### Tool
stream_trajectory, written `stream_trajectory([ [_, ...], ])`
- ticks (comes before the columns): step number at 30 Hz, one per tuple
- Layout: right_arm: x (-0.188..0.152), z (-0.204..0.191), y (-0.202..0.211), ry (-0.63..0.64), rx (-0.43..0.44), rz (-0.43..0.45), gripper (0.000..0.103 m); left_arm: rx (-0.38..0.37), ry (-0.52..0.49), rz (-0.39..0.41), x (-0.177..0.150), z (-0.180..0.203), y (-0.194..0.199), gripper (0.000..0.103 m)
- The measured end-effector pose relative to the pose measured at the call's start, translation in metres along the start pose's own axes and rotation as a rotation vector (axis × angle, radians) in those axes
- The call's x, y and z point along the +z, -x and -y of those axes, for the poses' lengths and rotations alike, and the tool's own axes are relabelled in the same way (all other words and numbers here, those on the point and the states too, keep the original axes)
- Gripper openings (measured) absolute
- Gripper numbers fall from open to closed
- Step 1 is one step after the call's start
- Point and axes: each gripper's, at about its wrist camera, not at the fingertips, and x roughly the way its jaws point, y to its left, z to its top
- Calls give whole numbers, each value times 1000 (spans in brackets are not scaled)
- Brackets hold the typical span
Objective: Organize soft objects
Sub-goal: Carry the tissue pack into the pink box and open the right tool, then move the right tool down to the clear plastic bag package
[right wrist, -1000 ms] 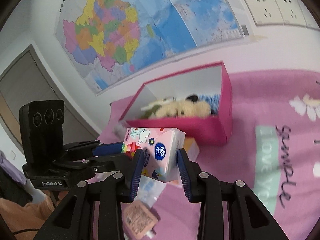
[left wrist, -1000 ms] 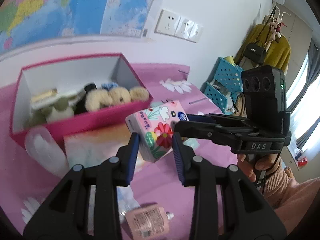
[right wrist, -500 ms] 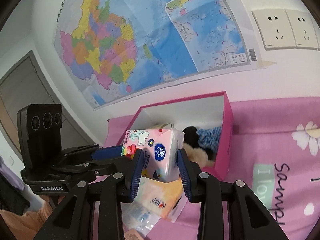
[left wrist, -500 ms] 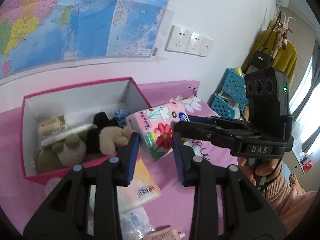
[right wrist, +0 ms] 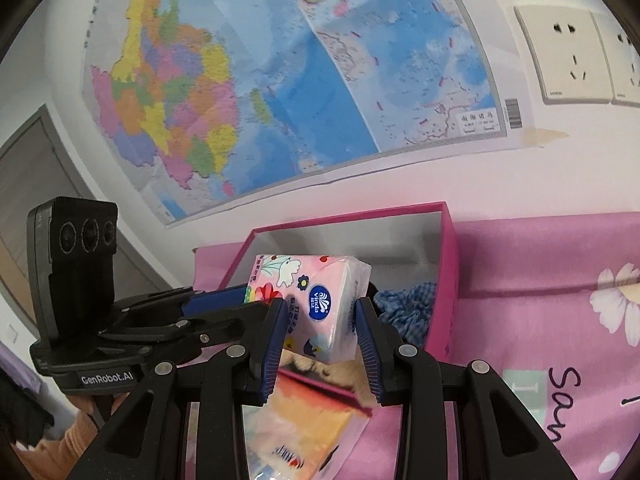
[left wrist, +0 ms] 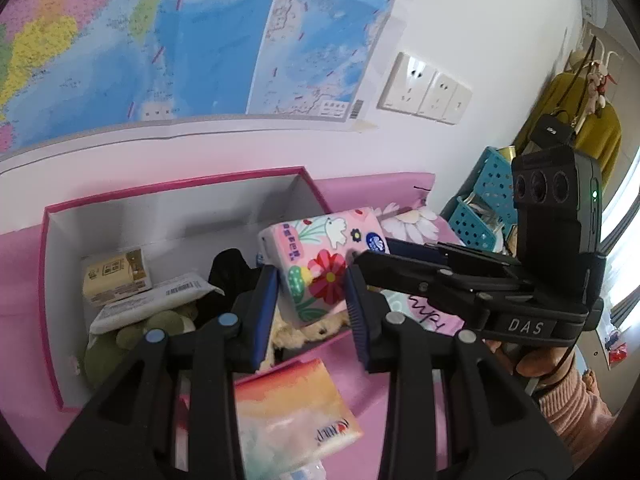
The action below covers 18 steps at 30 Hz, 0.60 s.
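Observation:
A pink floral tissue pack (left wrist: 324,256) (right wrist: 316,292) hangs in the air over the near right part of the pink box (left wrist: 180,184) (right wrist: 352,216). My left gripper (left wrist: 312,300) is shut on one end of it. From the other side my right gripper (right wrist: 320,320) is shut on the pack too. Each gripper shows in the other's view: the right one (left wrist: 400,256), the left one (right wrist: 216,304). Inside the box lie a green plush (left wrist: 160,324), a black item (left wrist: 232,272), a beige plush (left wrist: 316,330) and a blue checked cloth (right wrist: 408,308).
An orange tissue pack (left wrist: 288,412) lies on the pink cloth just before the box. A small yellow carton (left wrist: 116,276) and a white packet (left wrist: 160,296) sit at the box's left. Blue baskets (left wrist: 484,208) stand at the right; the wall with a map rises directly behind.
Both grippers have carried the floral pack forward and slightly up, from in front of the box to above its open top. Their grip on it is unchanged.

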Motion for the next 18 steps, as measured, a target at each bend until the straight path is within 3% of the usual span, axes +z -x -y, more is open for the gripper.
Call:
stream_trajectory([
  [12, 5, 18, -31, -15, -104, -39, 37, 23, 48, -80, 7, -16, -39, 36],
  [18, 7, 12, -32, 22, -184, -10, 37, 56, 63, -93, 3, -21, -46, 36],
])
